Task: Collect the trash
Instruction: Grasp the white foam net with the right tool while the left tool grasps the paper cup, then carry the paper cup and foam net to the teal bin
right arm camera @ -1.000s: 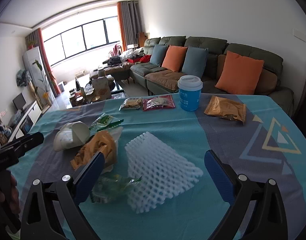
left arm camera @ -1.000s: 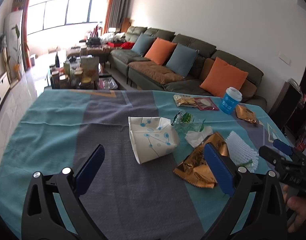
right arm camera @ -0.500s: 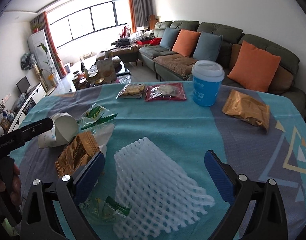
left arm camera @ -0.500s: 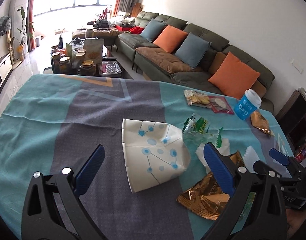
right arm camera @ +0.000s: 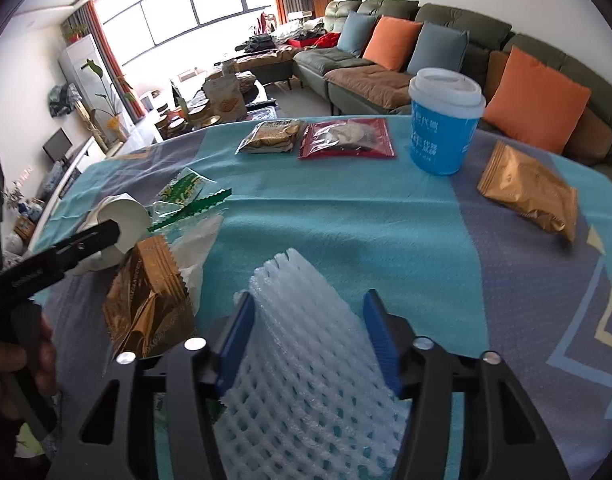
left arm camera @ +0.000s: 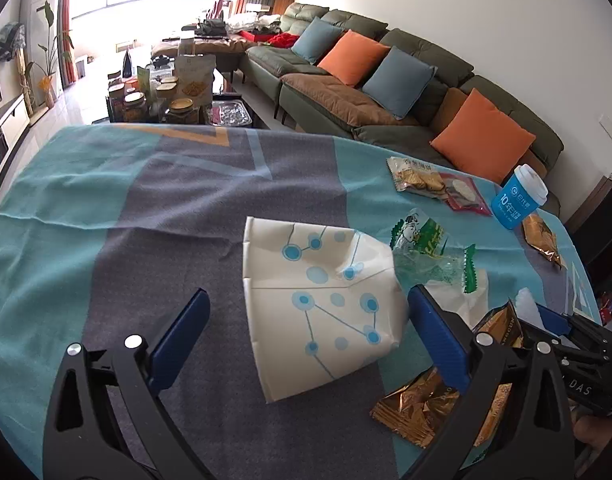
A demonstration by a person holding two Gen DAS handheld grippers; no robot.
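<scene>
Two tongs are at work. Right tongs [right arm camera: 306, 336] have just been closing, and their blue pads now flank the white foam net [right arm camera: 306, 368], which bulges up between them; whether they press it yet I cannot tell. Its long axis runs straight ahead along the fingers, so only a squeeze is wanted. Left tongs [left arm camera: 306, 344] stand wide and empty over the crushed paper cup [left arm camera: 322, 304], which lies between the fingers, nearer the right one. Taking the net as landmark: the gold wrapper [right arm camera: 149, 300] lies just left of it on the tabletop [right arm camera: 346, 216], and the cup beyond that.
</scene>
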